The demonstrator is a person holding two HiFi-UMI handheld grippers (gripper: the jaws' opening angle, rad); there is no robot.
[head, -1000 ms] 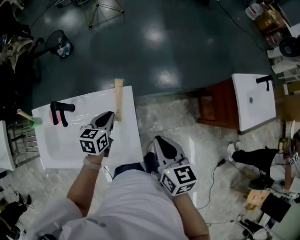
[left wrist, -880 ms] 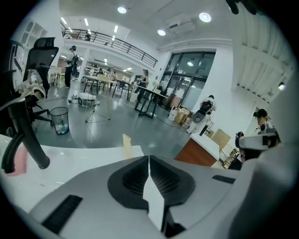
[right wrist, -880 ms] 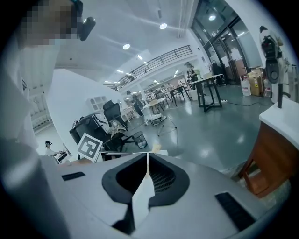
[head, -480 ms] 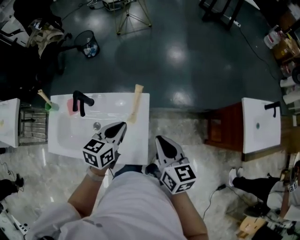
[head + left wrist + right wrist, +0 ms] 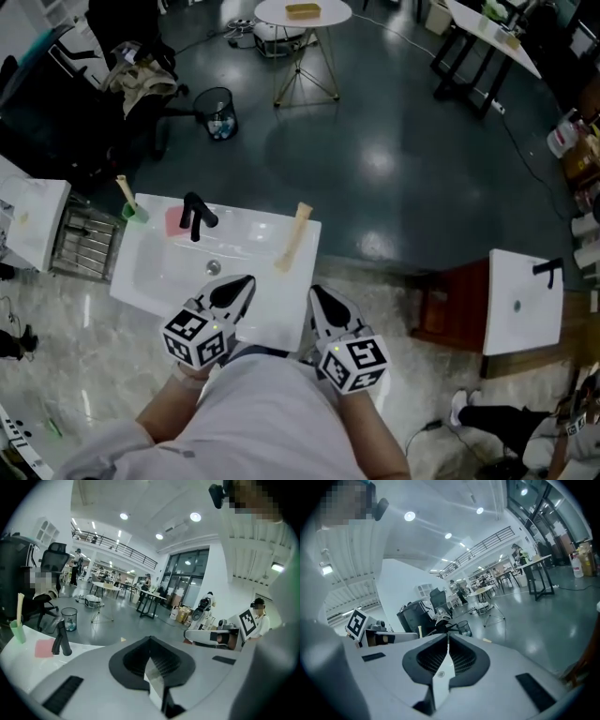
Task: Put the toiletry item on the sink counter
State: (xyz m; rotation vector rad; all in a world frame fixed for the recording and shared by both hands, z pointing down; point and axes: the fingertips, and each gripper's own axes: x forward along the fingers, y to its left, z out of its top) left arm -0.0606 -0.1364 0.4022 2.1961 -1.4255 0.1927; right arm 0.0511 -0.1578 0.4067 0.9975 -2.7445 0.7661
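Note:
The toiletry item, a beige tube [image 5: 292, 238], lies flat along the right side of the white sink counter [image 5: 272, 309], its far end at the counter's back edge. Only its tip [image 5: 123, 639] shows in the left gripper view. My left gripper [image 5: 246, 280] hovers over the counter's near edge, well short of the tube. Its jaws are shut with nothing between them [image 5: 150, 640]. My right gripper [image 5: 315, 293] hangs just off the counter's near right corner, its jaws also shut and empty [image 5: 448, 635].
A black faucet [image 5: 194, 215], a pink soap [image 5: 174, 221] and a green cup [image 5: 132, 210] stand at the basin's back left. A metal rack [image 5: 88, 240] is to the left. A brown cabinet [image 5: 452, 305] and a second sink [image 5: 521, 300] stand to the right.
My left gripper has drawn back from beside the tube to the counter's near edge. The tube stays lying on the counter. The head view has swung up, showing more floor.

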